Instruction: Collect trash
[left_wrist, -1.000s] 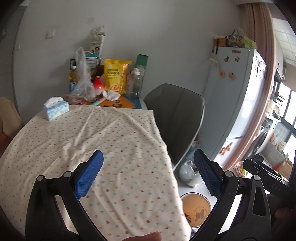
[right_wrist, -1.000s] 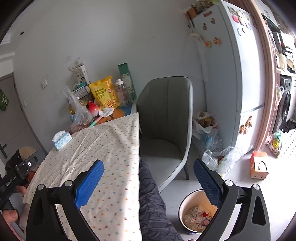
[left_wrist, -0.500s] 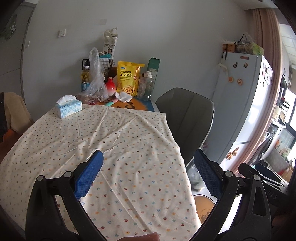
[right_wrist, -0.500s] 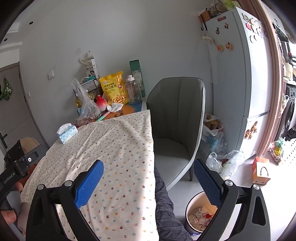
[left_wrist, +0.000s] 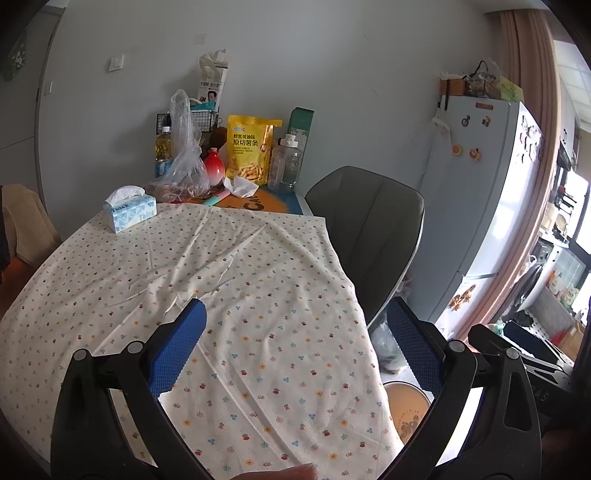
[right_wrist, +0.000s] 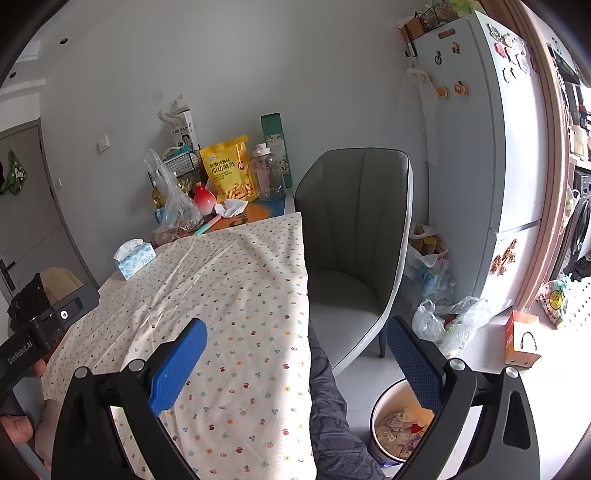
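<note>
Both my grippers, left (left_wrist: 295, 347) and right (right_wrist: 293, 363), hung spread and empty; a crumpled tissue (right_wrist: 231, 207) lay far ahead across the tablecloth (left_wrist: 229, 295), roughly equally distant; bin (right_wrist: 397, 428) below right.

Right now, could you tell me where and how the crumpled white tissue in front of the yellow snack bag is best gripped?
Pinch the raised, peaked fold of the crumpled tissue, probably from above and from the open tablecloth side. The yellow snack bag and clear bottle stand close behind it. Both grippers are open and empty.
</note>
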